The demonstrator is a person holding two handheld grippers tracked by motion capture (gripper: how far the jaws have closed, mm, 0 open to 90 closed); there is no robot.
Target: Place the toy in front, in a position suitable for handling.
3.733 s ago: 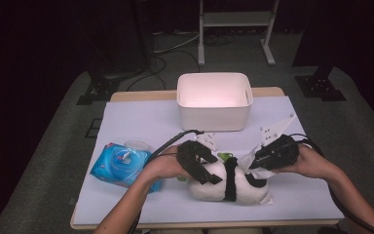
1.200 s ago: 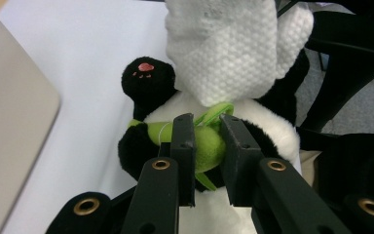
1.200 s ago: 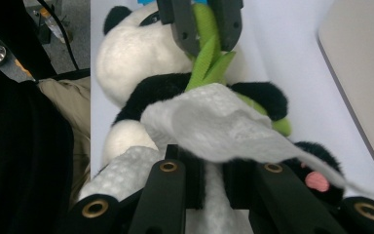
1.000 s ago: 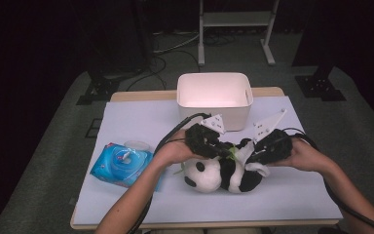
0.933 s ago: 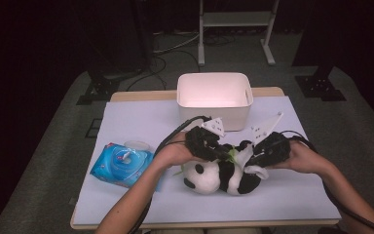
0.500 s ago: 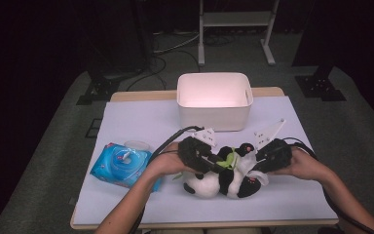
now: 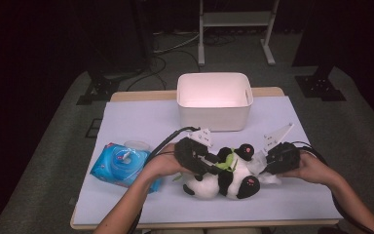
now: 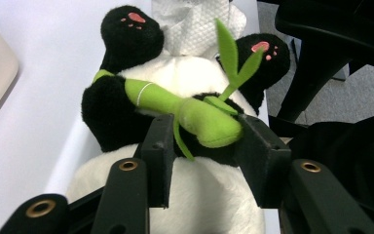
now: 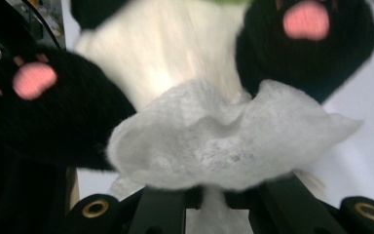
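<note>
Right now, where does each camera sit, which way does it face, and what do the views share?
High view: above the person's side, looking forward and down on the table, bin and wipes pack; both forearms enter from the bottom.
Left gripper view: on the left gripper, looking along the toy panda; its fingers flank the green bamboo.
Right gripper view: on the right gripper, facing the panda's feet, pinching a white wipe.
Shared: panda and wipe.

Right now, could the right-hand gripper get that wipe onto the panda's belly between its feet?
Probably yes: the right gripper holds the wipe right before the panda, with nothing between its black feet.
</note>
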